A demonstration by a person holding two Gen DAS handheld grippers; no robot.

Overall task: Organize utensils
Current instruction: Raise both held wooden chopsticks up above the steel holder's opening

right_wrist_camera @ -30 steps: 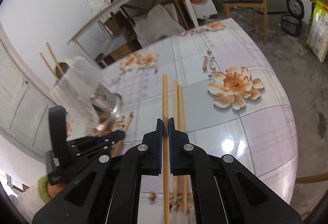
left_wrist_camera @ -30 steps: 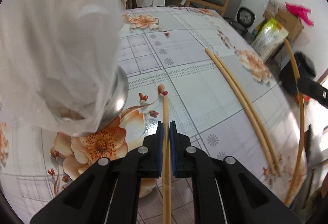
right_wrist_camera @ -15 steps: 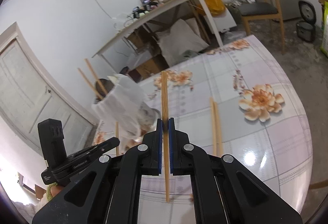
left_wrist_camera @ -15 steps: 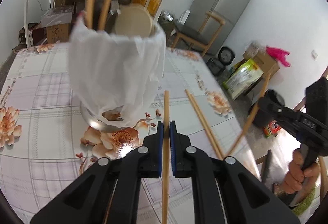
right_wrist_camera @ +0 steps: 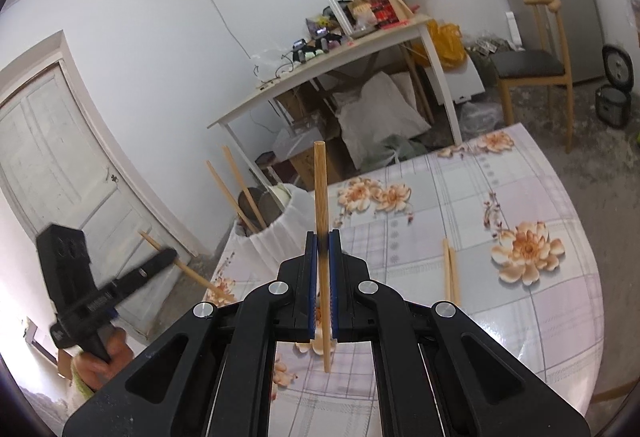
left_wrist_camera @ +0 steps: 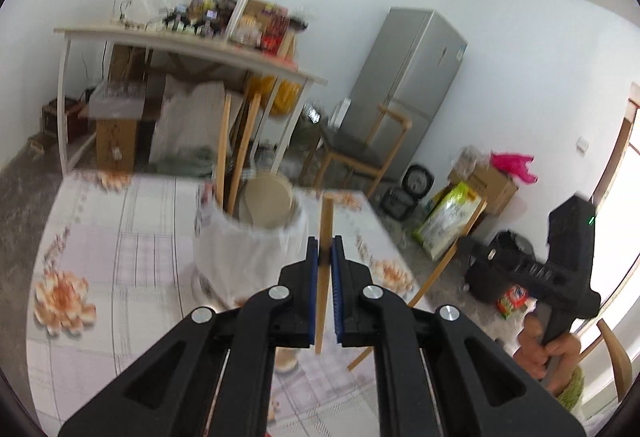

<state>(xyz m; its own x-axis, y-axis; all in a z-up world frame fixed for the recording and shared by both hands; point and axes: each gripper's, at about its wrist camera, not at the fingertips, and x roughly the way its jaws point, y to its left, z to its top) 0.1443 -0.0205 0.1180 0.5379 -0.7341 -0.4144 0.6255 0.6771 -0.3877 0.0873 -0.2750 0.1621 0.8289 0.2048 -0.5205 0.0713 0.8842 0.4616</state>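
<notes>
I have one wooden chopstick (left_wrist_camera: 325, 237) clamped between the fingers of my left gripper (left_wrist_camera: 325, 257) and another chopstick (right_wrist_camera: 321, 197) clamped the same way in my right gripper (right_wrist_camera: 322, 257), both lifted clear of the counter (right_wrist_camera: 520, 317) with its flowered cloth. The utensil holder (left_wrist_camera: 248, 249), a steel cup wrapped in white plastic, stands on the counter ahead of my left gripper, already carrying two chopsticks (left_wrist_camera: 232, 153) upright and a pale round-headed spoon or ladle (left_wrist_camera: 267, 201). Two more chopsticks (right_wrist_camera: 451, 273) lie side by side on the counter, well apart from the holder. I judge this to be the carry step: sticks picked up, not yet delivered. Next I would need to bring each tip over the holder's mouth, tilt the stick so the lower end points down into the opening beside the ones already there, lower it in and only then let the fingers part; the loose plastic at the rim could snag a tip. White lettering shows on each gripper's side, but it is too blurred to read, and so are the labels on the shelf clutter behind
</notes>
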